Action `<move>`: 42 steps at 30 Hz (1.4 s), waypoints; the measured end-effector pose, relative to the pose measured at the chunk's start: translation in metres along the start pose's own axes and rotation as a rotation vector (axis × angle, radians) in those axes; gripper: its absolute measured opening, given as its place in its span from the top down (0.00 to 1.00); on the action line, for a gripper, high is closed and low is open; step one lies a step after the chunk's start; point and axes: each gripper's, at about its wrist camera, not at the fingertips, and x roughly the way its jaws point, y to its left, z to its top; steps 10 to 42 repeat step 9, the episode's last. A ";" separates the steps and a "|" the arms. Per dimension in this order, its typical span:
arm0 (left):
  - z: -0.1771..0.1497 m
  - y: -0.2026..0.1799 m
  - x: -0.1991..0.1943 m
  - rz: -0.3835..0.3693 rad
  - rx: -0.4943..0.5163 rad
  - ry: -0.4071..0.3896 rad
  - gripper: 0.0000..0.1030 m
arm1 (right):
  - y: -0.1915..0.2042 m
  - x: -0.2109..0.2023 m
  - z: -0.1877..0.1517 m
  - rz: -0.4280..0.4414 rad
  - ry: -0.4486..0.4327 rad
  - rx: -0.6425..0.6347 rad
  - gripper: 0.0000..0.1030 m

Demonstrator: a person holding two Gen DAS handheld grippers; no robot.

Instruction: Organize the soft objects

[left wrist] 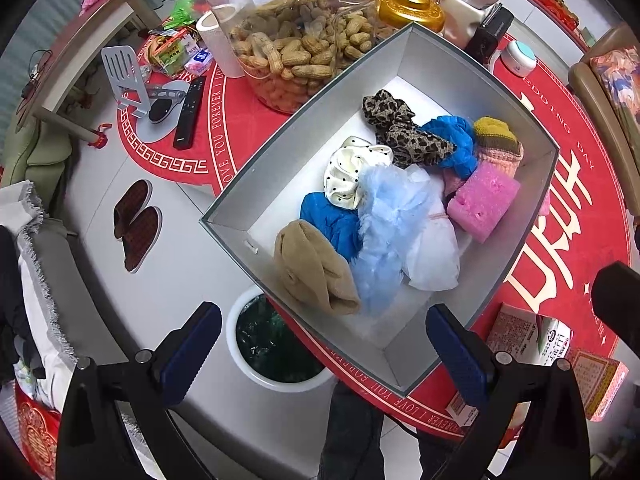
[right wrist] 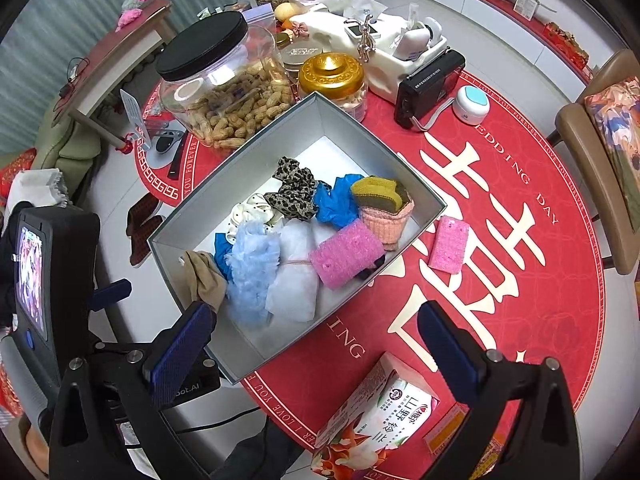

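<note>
Partly under a pink sponge (right wrist: 345,254) in the box (right wrist: 408,168), something dark, unidentifiable; both grippers spread, empty.

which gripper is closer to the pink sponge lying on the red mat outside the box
Right. The right gripper hovers open just short of the pink sponge; the left gripper is across the gray box from it.

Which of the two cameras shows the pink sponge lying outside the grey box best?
The right wrist view. There the pink sponge lies whole and unobstructed on the red mat, just beyond the grey box. In the left wrist view the box wall hides nearly all of it; only a pink sliver shows past the rim.
</note>
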 end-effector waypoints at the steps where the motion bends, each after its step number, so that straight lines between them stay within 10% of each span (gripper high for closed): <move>1: 0.000 0.000 0.001 0.002 0.003 0.001 0.00 | 0.000 0.001 0.000 -0.001 0.002 0.001 0.00; 42: -0.001 -0.001 0.000 -0.029 0.004 -0.029 0.00 | -0.002 0.004 0.001 -0.004 0.011 0.004 0.00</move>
